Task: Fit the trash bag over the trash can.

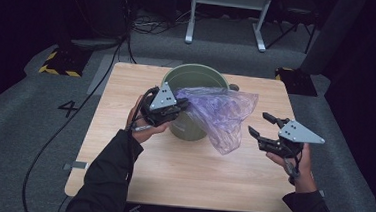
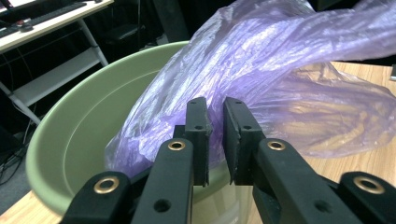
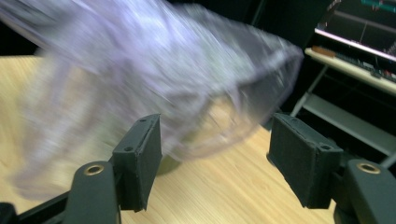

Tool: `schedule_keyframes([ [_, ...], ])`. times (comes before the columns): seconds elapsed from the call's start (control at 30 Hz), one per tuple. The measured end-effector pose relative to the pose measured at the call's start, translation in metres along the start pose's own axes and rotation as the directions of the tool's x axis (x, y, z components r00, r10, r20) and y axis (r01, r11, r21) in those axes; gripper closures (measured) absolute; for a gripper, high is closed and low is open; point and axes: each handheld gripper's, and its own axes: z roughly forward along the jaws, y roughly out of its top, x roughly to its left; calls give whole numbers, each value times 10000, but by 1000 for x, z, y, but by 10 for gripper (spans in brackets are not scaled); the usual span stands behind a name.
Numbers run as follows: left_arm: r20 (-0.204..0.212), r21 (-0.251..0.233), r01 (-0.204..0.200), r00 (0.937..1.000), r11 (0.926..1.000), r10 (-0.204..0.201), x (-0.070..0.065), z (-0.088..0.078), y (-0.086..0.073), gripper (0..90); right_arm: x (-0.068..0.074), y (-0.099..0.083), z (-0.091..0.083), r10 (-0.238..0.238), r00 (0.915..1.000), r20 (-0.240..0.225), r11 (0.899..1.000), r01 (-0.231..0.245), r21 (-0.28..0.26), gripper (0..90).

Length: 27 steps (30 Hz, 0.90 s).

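While bag not yet lining bin: left hand-held gripper (image 1: 180, 105) at bin's near-left rim, jaws clamped on purple plastic bag (image 1: 220, 113); bag draped over green bin (image 1: 190, 76) front, hanging right, mouth unopened. Right of bin, right hand-held gripper (image 1: 262, 125) jaws apart, nothing held. Left: spread, tuck bag inside. Wooden bench (image 1: 181, 170) under bin; grey carpet floor (image 1: 19, 119), dark room, white frame legs (image 1: 227, 13) behind bin.

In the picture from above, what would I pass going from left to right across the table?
Left gripper, clamped on the purple plastic bag's edge → green bucket → purple plastic bag, draped from the bucket → right gripper, jaws open and apart from the bag.
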Motion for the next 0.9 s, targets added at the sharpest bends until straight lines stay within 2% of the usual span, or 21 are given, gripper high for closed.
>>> schedule_keyframes([
  [0.2,-230,-75,148,9996,9999,-150,6,-8,-7,784,-17,-13,26,857,9954,-421,9959,-844,312,282],
  [0.3,-348,-84,205,9992,9998,-208,8,-13,-11,768,-20,-15,32,923,9949,-413,9952,-908,365,273],
  [0.4,-414,-93,313,9986,9995,-317,9,-17,-16,734,-19,-15,37,724,9968,-353,9968,-711,370,258],
  [0.53,-626,-198,519,9966,9985,-530,10,-23,-22,619,-14,-12,40,551,9960,-700,9985,-545,101,247],
  [0.63,-520,-350,700,9961,9969,-717,7,-27,-24,462,-11,-7,42,550,9937,-978,9983,-565,-121,248],
  [0.67,-377,-440,915,9949,9948,-932,5,-29,-24,403,-10,-6,42,497,9939,-984,9985,-517,-175,251],
  [0.7,-324,-483,986,9944,9940,-1002,3,-30,-25,333,-9,-4,43,482,9932,-1057,9983,-513,-267,275],
  [0.77,-317,-596,994,9943,9933,-1014,-8,-32,-26,271,-8,-2,44,458,9941,-987,9985,-486,-260,323],
  [0.83,-82,-660,1068,9942,9921,-1076,-17,-32,-28,215,-6,-1,45,373,9941,-1018,9989,-401,-260,429],
  [0.87,131,-678,1092,9940,9917,-1086,-30,-30,-31,200,-5,-1,44,270,9942,-1042,9993,-295,-225,535],
  [0.9,131,-678,1092,9940,9917,-1086,-30,-30,-31,189,-5,-1,44,270,9942,-1042,9993,-295,-225,535],
])
